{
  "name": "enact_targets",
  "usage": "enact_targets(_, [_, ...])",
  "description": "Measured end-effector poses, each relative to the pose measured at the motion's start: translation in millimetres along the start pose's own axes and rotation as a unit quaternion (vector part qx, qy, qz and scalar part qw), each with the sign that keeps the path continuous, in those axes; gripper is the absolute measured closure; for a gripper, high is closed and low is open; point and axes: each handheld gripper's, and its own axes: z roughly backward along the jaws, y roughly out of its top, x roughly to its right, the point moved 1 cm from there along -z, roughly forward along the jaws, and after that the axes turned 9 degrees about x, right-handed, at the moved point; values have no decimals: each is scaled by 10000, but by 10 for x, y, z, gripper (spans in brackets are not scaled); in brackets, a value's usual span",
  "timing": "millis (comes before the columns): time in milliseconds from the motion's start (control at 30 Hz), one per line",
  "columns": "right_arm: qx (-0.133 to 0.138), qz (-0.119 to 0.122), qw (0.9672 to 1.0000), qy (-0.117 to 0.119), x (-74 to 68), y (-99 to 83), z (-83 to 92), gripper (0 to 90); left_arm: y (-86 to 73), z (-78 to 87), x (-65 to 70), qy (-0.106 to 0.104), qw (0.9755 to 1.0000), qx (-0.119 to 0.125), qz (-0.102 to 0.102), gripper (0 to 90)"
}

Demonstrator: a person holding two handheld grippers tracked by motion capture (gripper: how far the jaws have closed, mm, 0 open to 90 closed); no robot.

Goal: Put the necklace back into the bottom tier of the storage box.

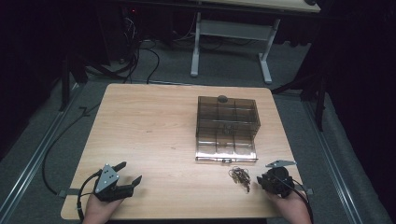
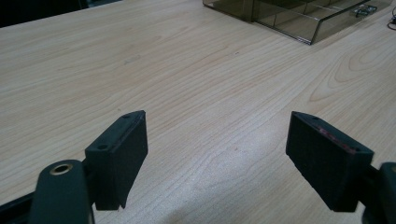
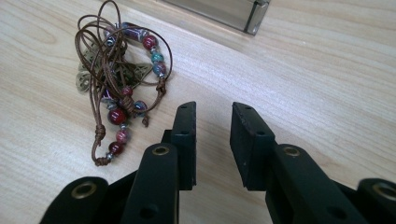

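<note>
A tangle of brown cord with red and teal beads and brass charms (image 1: 240, 176) lies on the wooden table (image 1: 149, 126) near its front right. In the right gripper view the beaded cord (image 3: 116, 115) sits just left of and beyond my right gripper (image 3: 212, 116), apart from it. That gripper's jaws stand a little apart with nothing between them. A hand holds the right gripper (image 1: 267, 181) by the table's front right corner. At the front left, my left gripper (image 1: 132, 171) rests in the other hand. Its jaws (image 2: 215, 149) stand wide open over bare wood.
A smoky clear plastic box with several compartments (image 1: 226, 160) stands behind the beaded cord, lid raised at its back. Its corner shows in both gripper views (image 2: 299, 28) (image 3: 252, 14). Beyond the table, a white desk frame (image 1: 231, 28) and cables lie on the floor.
</note>
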Motion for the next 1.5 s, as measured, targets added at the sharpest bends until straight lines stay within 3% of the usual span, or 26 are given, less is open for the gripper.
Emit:
enact_targets(100, [-175, 6, 9998, 33, 13, 45, 13, 715, 1, 1, -2, -17, 10000, -12, 7, 212])
enact_targets(133, [-359, 22, 9993, 23, 27, 86, 19, 713, 1, 1, -3, -22, 10000, -14, 7, 212])
enact_targets(300, [-793, 15, 9968, 85, 48, 167, 11, 702, 1, 3, -2, -32, 10000, -9, -3, 211])
enact_targets(767, [-1699, 300, 9846, 288, -3, 343, -65, 659, 0, 4, -4, -80, 10000, -6, 8, 210])
enact_targets(900, [-1848, 408, 9816, 263, -26, 381, -67, 633, 0, 4, -3, -89, 10000, -6, 15, 210])
enact_targets(1100, [-1886, 446, 9806, 308, -51, 452, -29, 593, 0, 5, -4, -100, 9999, -10, 10, 210])
enact_targets(1300, [-1888, 548, 9795, 442, -139, 553, 12, 522, 0, 3, -6, -103, 9999, -11, 13, 210])
enact_targets(1500, [-2009, 639, 9753, 654, -246, 624, -42, 446, -1, 3, -6, -112, 9999, 2, 22, 210])
